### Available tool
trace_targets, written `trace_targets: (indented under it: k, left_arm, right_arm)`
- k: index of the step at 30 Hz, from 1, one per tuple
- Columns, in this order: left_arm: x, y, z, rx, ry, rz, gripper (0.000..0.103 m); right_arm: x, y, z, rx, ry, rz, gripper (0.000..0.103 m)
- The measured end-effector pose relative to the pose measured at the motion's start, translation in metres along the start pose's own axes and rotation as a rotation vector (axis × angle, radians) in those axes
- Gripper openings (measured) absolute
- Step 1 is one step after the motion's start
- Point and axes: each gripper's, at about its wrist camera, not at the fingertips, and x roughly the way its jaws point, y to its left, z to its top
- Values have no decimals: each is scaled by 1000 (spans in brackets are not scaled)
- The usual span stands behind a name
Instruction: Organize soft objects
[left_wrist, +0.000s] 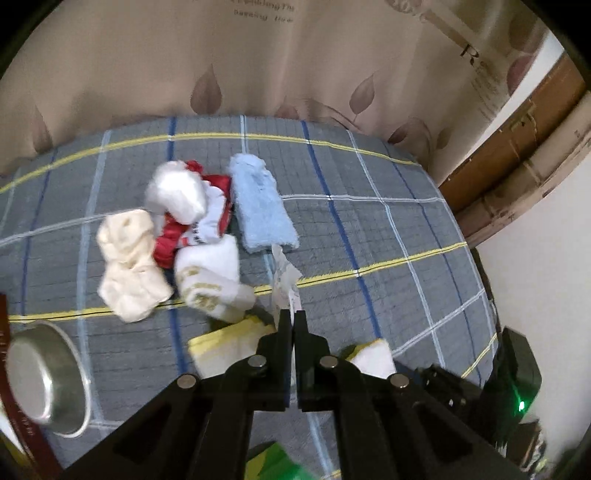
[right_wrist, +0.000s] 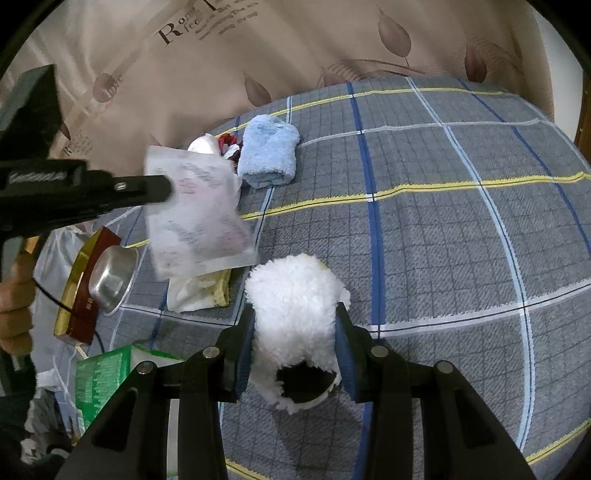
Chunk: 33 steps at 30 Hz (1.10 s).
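We log a fluffy white sock (right_wrist: 295, 310) clamped in our right hand-held gripper (right_wrist: 295, 354). Our left hand-held gripper (left_wrist: 293, 325) pinches a translucent packet (right_wrist: 195, 214). Bare plaid bed (right_wrist: 461, 240) lies rightward.

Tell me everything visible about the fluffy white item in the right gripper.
The fluffy white item looks like shaggy plush fabric, bunched into a rounded lump with a dark opening at its near end. The right gripper holds it, blue-padded fingers pressing both sides. It sits over the plaid bedcover; contact underneath is hidden.
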Motion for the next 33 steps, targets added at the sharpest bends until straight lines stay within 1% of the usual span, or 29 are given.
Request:
trace_targets:
  k: [4, 7, 11, 18, 21, 26, 28, 33]
  left_arm:
    - [-22, 2, -13, 53, -13, 41, 0]
    - [-40, 7, -22, 78, -30, 51, 0]
    - [-67, 17, -29, 80, -49, 55, 0]
    - [-114, 41, -39, 61, -99, 86, 0]
    - [-139, 56, -45, 60, -124, 127, 0]
    - [-180, 90, -55, 46, -162, 232, 0]
    - [-197, 106, -59, 41, -181, 291, 0]
    - [-231, 149, -74, 1, -201, 393, 0]
  right_arm:
    - [0, 3, 0, -16, -2, -25, 37]
    - [1, 8, 0, -38, -2, -49, 37]
    - [2, 9, -1, -44, -1, -62, 37]
    - [6, 13, 0, -55, 3, -86, 37]
    - [7, 14, 0, -53, 4, -91, 37]
    - [8, 16, 1, -59, 7, -102, 37]
    - [8, 17, 2, -65, 11, -110, 37]
    - [10, 22, 3, -82, 20, -138, 37]
